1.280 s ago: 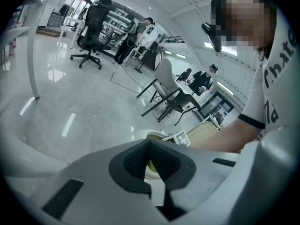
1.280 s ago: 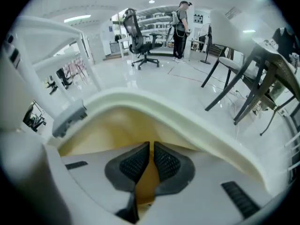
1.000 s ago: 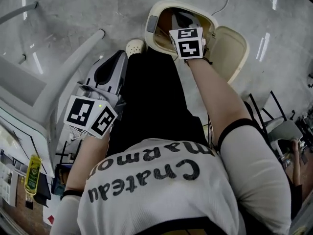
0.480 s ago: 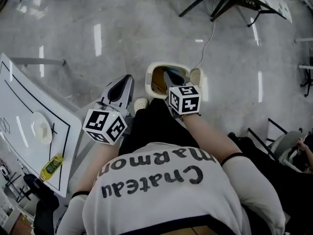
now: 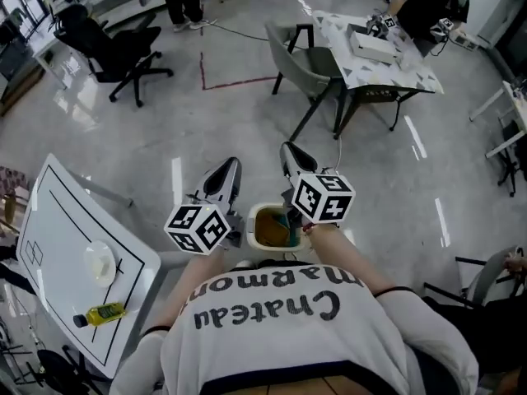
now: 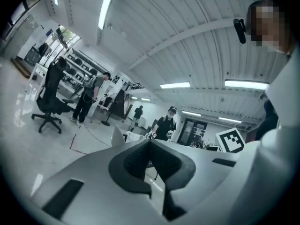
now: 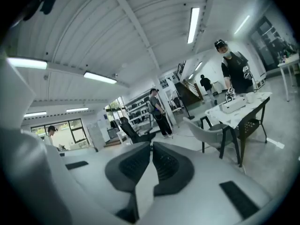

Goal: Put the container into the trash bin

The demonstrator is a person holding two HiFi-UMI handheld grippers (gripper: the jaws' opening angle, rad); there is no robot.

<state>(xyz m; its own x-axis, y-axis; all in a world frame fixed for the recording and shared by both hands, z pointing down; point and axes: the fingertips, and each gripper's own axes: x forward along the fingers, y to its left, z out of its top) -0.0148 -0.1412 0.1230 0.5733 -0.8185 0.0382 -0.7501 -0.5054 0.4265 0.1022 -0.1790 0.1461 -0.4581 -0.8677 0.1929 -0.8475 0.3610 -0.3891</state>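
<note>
The left tool has its dark jaws pressed together on nothing. The right tool is the same. Below and between them, on the grey floor, stands the cream open-topped trash bin. A small teal shape lies inside it, too small to tell whether it is the container.

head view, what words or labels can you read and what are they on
"Chateau" and "Marmon": on the back of the person's white shirt, upside down in this view.
Label on the yellow bottle: too small to read.
The marker cubes: black-and-white square patterns only, no words.
Nothing else can be read.
</note>
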